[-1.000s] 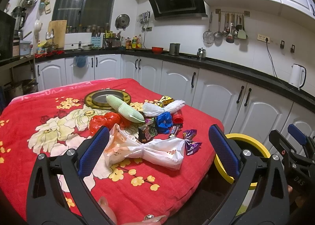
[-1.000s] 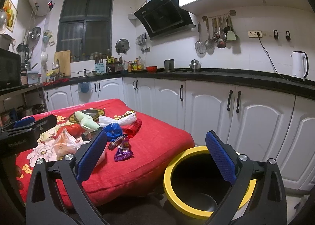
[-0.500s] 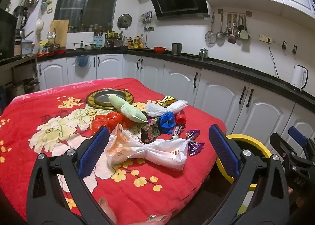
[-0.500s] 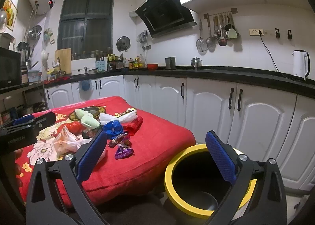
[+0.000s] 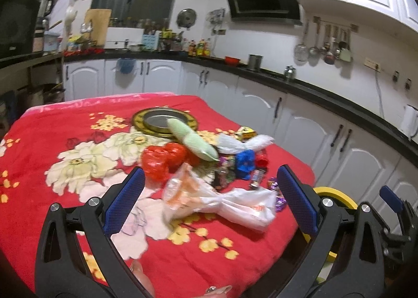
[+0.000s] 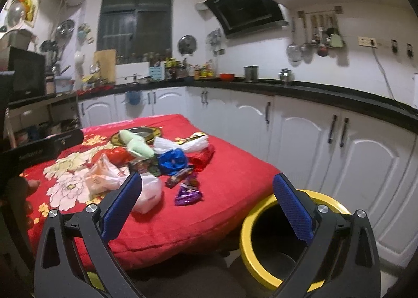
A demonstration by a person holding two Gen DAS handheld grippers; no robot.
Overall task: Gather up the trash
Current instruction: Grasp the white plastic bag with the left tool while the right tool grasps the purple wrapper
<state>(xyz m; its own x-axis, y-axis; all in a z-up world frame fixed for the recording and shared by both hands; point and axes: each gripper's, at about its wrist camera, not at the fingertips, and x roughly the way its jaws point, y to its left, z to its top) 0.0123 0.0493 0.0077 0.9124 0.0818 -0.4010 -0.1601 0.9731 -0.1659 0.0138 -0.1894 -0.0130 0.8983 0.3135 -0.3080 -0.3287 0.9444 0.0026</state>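
While both claws hang wide open with nothing in them, the left gripper [image 5: 209,198] faces the trash pile [image 5: 216,167] near the right edge of the red-covered table [image 5: 65,125], white plastic bag [image 5: 230,201] nearest. Right gripper [image 6: 207,202] hovers off that edge, yellow-rimmed bin [image 6: 247,232] just beside the table.

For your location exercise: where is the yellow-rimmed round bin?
In the right wrist view, the yellow-rimmed round bin stands on the floor at lower right, beside the red-covered table's corner, before white cabinets.
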